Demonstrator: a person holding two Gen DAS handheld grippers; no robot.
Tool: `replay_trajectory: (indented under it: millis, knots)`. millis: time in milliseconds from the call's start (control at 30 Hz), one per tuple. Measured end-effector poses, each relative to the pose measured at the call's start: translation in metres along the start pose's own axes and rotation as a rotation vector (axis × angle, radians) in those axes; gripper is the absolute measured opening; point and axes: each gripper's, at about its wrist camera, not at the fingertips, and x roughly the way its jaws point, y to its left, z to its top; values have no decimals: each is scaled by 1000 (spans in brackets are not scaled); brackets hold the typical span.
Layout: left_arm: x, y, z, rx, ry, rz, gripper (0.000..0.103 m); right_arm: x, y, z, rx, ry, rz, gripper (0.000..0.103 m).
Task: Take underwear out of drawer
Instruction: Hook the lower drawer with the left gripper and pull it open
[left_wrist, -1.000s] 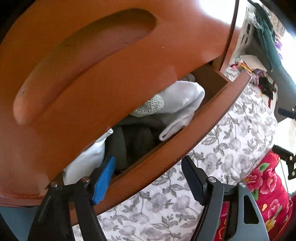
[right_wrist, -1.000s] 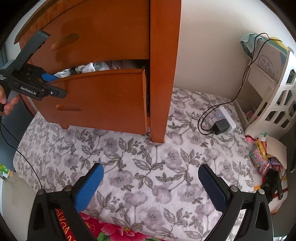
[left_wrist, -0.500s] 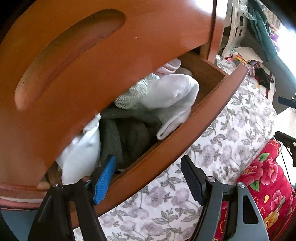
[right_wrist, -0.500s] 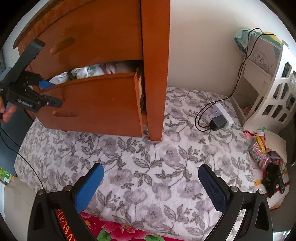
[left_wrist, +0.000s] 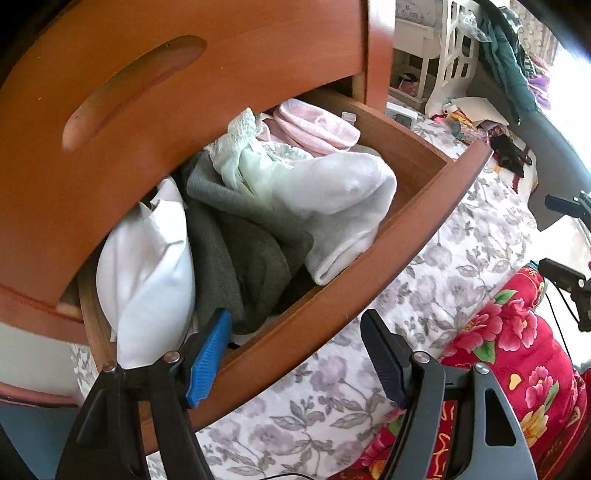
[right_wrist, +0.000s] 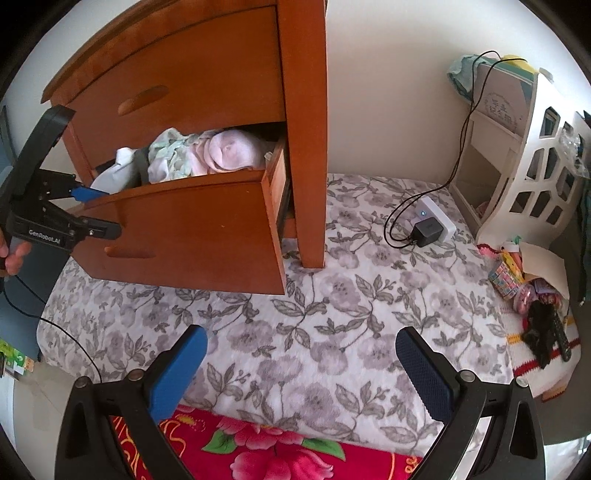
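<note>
The drawer stands partly pulled out of the dresser, below a shut upper drawer with a slot handle. The left gripper straddles the drawer's front panel: its blue finger sits inside the drawer against the clothes, the dark finger outside the panel, with the jaws spread wider than the panel, so it is released rather than clamped; the right wrist view shows the same gripper at the drawer's left end, one finger over the top edge and one in front of the panel. Inside the drawer lies a heap of underwear: a pale green lace-edged piece on top, a white cloth at the left end next to the blue finger, a grey garment in the middle, white socks toward the front panel, and a pink piece at the far right end. The right gripper hangs well clear of the drawer, over the floral sheet, jaws wide apart and holding nothing. A charger lies on the sheet to the right of the dresser.
</note>
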Motion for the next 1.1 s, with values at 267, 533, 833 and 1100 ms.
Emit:
replay_trajectory:
  millis: [267, 533, 833, 1100]
  knots:
    - [-9, -11, -20, -12, -23, -29, 73, -14, 16, -20, -16, -9, 10, 103]
    - [-10, -24, -34, 7, -48, -5, 74, -26, 22, -27, -21, -20, 11, 103]
    - [-14, -26, -35, -23, -69, 13, 75, -36, 24, -32, -18, -31, 6, 103]
    - [-34, -18, -51, -109, -171, 9, 75, -42, 25, -31, -16, -44, 4, 103]
